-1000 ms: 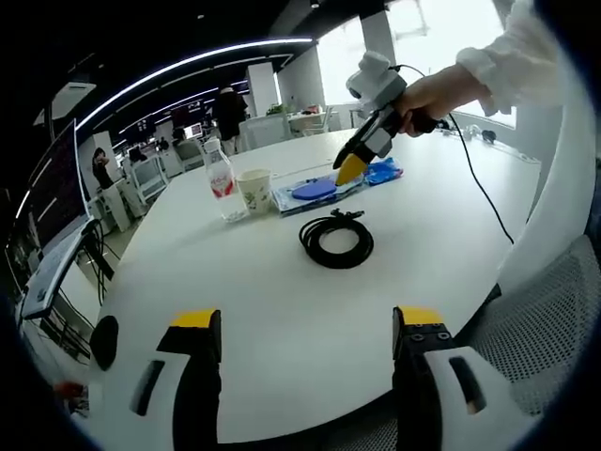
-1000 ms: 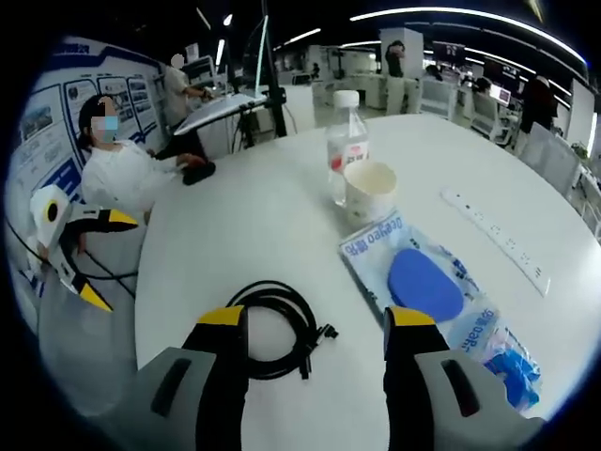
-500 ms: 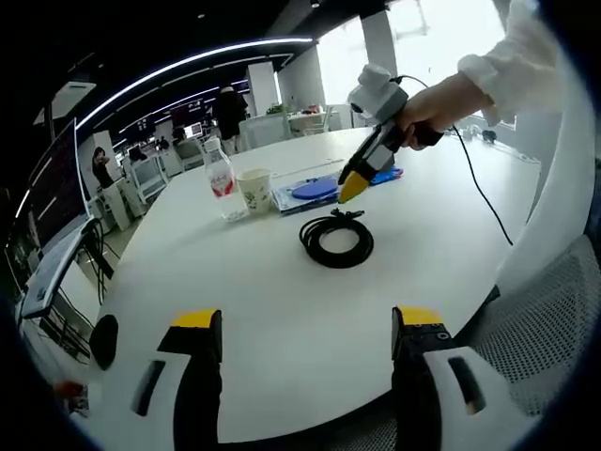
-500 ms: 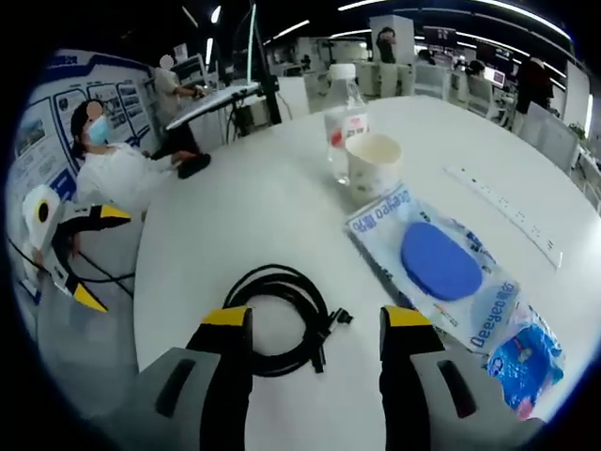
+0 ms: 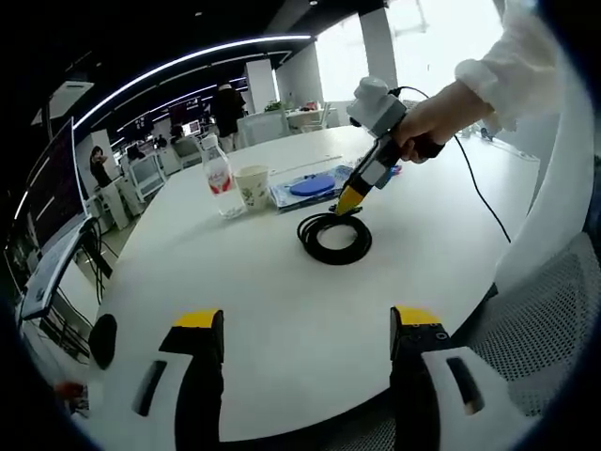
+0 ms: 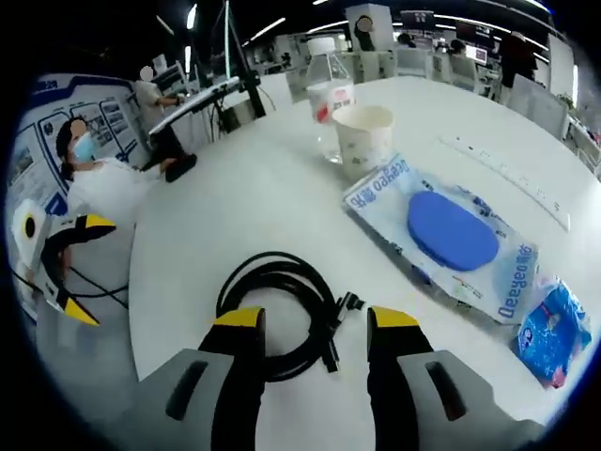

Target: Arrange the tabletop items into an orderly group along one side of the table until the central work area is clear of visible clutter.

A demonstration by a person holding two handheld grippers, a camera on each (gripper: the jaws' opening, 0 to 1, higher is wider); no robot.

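Right gripper [image 6: 315, 319] lowered over the coiled black cable [image 6: 280, 307], jaws apart with yellow tips straddling the near side of the coil, nothing clamped between them; seen from the left gripper view as a yellow tip [image 5: 351, 199] held by a hand [image 5: 434, 103] in a white sleeve, just at the far edge of the cable [image 5: 334, 238]; whether the tips touch the cable cannot be told. Left gripper [image 5: 305, 324] low at the near edge of the white table [image 5: 282, 310], jaws wide apart and empty, well apart from the cable; visible too at the left of the right gripper view [image 6: 58, 268], off the table's edge. Beyond the coil, a clear packet with a blue round pad [image 6: 451, 235] lying flat, a smaller blue packet [image 6: 554, 329] just beside its far end; a paper cup [image 6: 362, 139] upright near the packet's other end, a plastic bottle [image 6: 326, 99] with a red label standing just behind the cup; a white power strip [image 6: 507, 178] lying along the table past the packet. Seated person in white [image 6: 103, 178] beyond the table's edge; office desks and ceiling light strips further back.
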